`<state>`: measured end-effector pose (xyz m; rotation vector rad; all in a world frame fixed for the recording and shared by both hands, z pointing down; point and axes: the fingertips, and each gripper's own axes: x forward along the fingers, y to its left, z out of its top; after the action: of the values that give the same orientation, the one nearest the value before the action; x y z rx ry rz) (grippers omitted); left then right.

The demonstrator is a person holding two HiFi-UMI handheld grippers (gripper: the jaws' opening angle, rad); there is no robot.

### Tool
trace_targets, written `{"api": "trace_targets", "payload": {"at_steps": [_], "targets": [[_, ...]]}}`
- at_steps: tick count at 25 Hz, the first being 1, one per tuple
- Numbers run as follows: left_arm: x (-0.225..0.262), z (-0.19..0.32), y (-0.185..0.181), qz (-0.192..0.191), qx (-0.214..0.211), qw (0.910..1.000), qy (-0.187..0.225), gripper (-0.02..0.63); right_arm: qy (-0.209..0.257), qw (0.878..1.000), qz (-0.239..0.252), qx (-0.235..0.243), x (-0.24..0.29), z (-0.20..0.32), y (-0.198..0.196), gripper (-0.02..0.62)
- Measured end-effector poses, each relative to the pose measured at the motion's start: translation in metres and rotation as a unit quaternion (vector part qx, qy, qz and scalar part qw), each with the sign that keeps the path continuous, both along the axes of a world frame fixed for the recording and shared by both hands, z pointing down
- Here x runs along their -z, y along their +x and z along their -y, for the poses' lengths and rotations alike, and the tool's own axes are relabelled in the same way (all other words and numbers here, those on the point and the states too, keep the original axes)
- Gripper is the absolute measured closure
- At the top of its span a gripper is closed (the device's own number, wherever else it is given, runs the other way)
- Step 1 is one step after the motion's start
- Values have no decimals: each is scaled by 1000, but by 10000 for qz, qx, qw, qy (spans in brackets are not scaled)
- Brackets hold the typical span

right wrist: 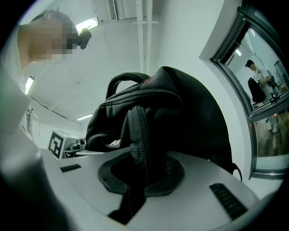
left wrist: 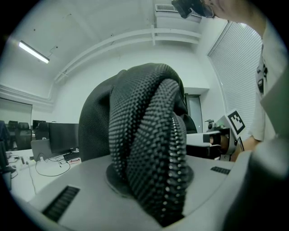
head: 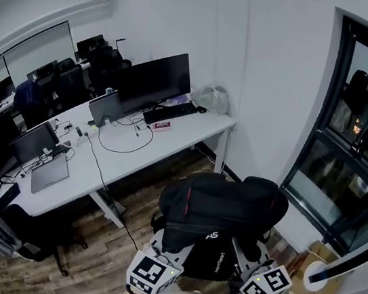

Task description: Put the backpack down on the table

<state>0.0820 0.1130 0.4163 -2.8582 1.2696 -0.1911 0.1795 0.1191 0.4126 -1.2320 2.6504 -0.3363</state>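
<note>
Closest to the head camera, the left gripper (head: 171, 242) and right gripper (head: 243, 249) reach level into the black backpack (head: 223, 207) from either side and hold it up between them. In the left gripper view, the jaws pinch a padded mesh strap (left wrist: 149, 135), which bulges out of the gap. In the right gripper view, the jaws clamp a zippered edge (right wrist: 140, 135) of the bag, with the bag's bulk just beyond. The backpack hangs above the wood floor (head: 159, 173), well apart from the white table (head: 85, 169) carrying a monitor (head: 154, 80) and keyboard (head: 170, 112).
</note>
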Motion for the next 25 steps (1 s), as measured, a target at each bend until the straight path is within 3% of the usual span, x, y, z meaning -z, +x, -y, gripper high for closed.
{"api": "trace_targets", "payload": {"at_steps": [11,25], "targets": [[-6,41,2,-27,-46,10000,-54,548,-71,10000,-27,-56,-3,40,2,552],[-2,144,-37,-143,-364,9992,-13,548,-74,9991,-97,-397,-2,138,-39,552]]}}
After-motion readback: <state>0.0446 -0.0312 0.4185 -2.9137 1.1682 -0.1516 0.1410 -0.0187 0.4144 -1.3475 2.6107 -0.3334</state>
